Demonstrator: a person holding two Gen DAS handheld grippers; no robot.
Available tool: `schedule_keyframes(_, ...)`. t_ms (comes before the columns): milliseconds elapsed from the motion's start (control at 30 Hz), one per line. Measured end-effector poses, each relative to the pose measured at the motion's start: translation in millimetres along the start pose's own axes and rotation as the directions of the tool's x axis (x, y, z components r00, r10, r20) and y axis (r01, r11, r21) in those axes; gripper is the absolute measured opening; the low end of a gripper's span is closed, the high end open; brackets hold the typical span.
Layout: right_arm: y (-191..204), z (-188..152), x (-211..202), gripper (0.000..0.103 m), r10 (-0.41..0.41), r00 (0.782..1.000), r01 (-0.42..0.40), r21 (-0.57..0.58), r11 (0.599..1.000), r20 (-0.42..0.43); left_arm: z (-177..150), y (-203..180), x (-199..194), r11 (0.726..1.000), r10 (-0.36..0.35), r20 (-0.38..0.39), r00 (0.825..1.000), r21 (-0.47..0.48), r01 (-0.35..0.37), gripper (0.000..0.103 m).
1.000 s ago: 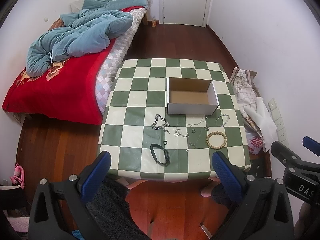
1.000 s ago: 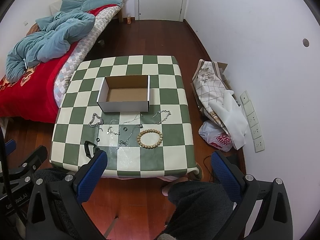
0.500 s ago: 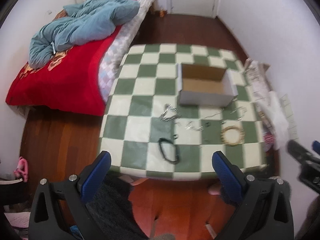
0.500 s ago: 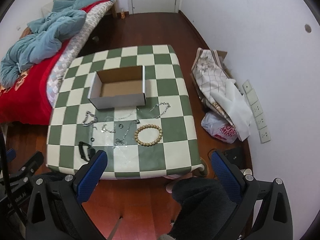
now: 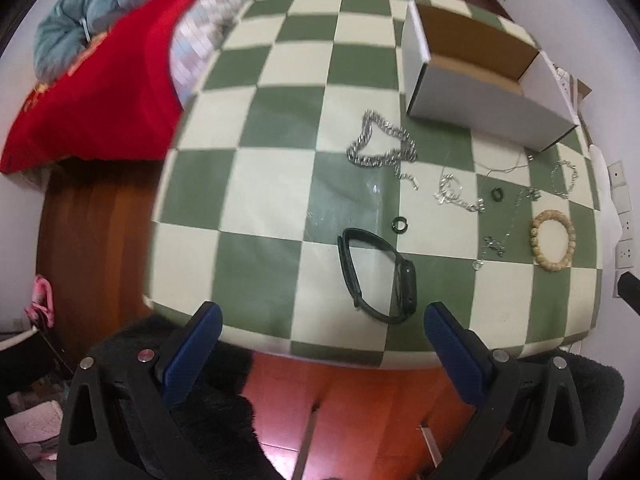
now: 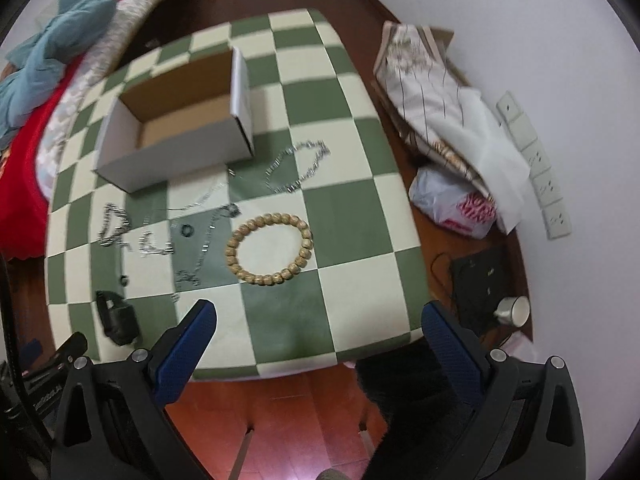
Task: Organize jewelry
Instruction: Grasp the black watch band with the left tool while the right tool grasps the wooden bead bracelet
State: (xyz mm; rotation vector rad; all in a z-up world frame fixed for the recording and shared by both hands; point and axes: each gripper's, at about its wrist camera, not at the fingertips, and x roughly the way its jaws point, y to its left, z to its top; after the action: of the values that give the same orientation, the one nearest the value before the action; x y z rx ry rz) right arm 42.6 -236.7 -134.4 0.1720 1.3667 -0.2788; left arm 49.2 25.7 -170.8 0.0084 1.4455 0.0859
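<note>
Black band (image 5: 376, 276) just ahead of left tongs (image 5: 318, 322) – spread wide, bead bracelet (image 6: 269, 250) beyond right tongs (image 6: 318, 322)

No legible text anywhere: red printing on the white plastic bag (image 6: 456, 206) on the floor is too blurred to read, likewise faint white lettering on the left gripper (image 6: 44, 394) body.

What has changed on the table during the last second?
Both open grippers, left and right, moved down toward the table: left nears the black band, right the bead bracelet. Nothing was gripped. Jewelry and box stayed put.
</note>
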Motion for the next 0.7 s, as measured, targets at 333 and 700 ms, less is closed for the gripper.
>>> schedule_keyframes(333,-11.2,9.9,67.9,0.096,0.014,0.996,-0.007,0.076,0.997,-0.089,5.0,-4.8,34.9,0.995,-0.093,-0.069,0.993,-0.052,0.089,0.102)
schedule_keyframes(700,-17.9,14.0,102.9,0.093,0.070,0.990,-0.048,0.172,0.984,-0.124,2.2,-7.5,57.9,0.960,-0.254,-0.111,0.961,-0.145,0.237,0.093)
